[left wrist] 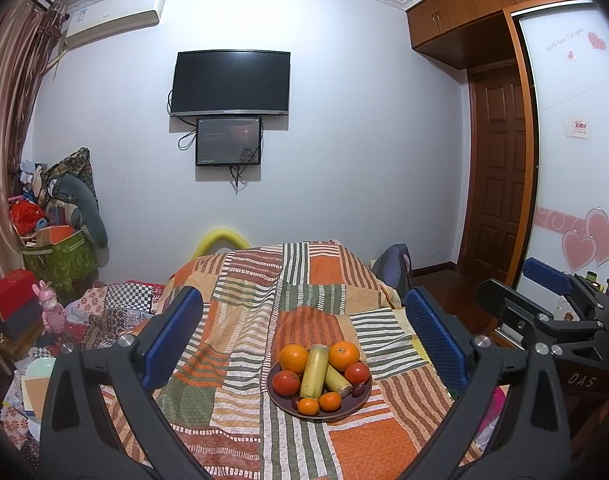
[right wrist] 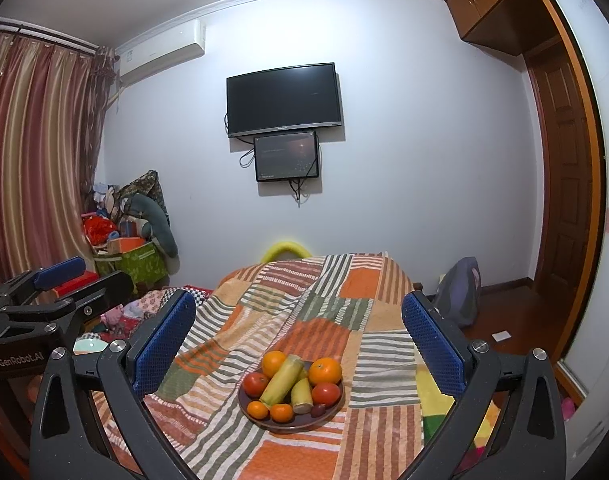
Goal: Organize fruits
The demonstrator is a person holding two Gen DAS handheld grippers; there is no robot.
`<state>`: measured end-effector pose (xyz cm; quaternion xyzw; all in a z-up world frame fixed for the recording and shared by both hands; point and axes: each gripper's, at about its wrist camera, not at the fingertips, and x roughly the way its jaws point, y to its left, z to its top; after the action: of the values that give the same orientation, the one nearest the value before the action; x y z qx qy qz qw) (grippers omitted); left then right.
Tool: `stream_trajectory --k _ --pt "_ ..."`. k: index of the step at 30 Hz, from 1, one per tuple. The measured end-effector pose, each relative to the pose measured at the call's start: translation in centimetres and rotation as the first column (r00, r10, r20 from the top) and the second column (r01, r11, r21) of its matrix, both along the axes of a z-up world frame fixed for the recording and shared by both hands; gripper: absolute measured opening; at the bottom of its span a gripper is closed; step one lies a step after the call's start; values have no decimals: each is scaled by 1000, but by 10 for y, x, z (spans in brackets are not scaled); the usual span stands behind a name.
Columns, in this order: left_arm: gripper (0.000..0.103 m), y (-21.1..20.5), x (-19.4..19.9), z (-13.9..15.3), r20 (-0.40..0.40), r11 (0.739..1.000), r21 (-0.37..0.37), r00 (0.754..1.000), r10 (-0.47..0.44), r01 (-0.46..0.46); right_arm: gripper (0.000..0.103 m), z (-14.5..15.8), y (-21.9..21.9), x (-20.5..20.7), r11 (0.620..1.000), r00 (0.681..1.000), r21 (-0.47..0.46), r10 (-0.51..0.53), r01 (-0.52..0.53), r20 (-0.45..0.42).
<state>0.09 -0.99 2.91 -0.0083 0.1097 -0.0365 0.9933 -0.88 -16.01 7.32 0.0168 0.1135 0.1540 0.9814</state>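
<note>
A patchwork blanket point(left wrist: 304, 304) of orange, green and cream striped squares covers the raised surface in the middle of the room, and on its near part sits a dark round plate point(left wrist: 346, 410) heaped with fruit. Biggest on it are two long yellow-green pieces, the longer one point(left wrist: 315, 372) lying lengthwise down the middle and a shorter one point(left wrist: 338, 380) angled off to its right with a pale cut end toward the camera. Behind them rest two large oranges point(left wrist: 293, 358), one on each side of the long piece. Lower down, a red tomato point(left wrist: 286, 383) lies at the left edge and a second tomato point(left wrist: 357, 373) at the right. At the front rim are two small tangerines point(left wrist: 308, 406), side by side and touching, and smallest of all, a dark purple fruit point(left wrist: 358, 390) at the right rim. The left gripper point(left wrist: 304, 328) hangs above and short of the plate with its blue-padded fingers spread wide and nothing between them. The right gripper point(right wrist: 300, 334) does the same beside it, jaws released and wide, clear of the fruit.
</note>
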Motion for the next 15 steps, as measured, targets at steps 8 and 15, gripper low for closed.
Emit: stream_trajectory --k 8,15 --pt "103 -1 0 -1 3 1000 5 1000 3 -3 103 1 0 0 1000 1000 1 -4 4 0" --pt "103 0 0 -1 5 1000 5 1000 1 -1 103 2 0 0 1000 1000 3 -6 6 0"
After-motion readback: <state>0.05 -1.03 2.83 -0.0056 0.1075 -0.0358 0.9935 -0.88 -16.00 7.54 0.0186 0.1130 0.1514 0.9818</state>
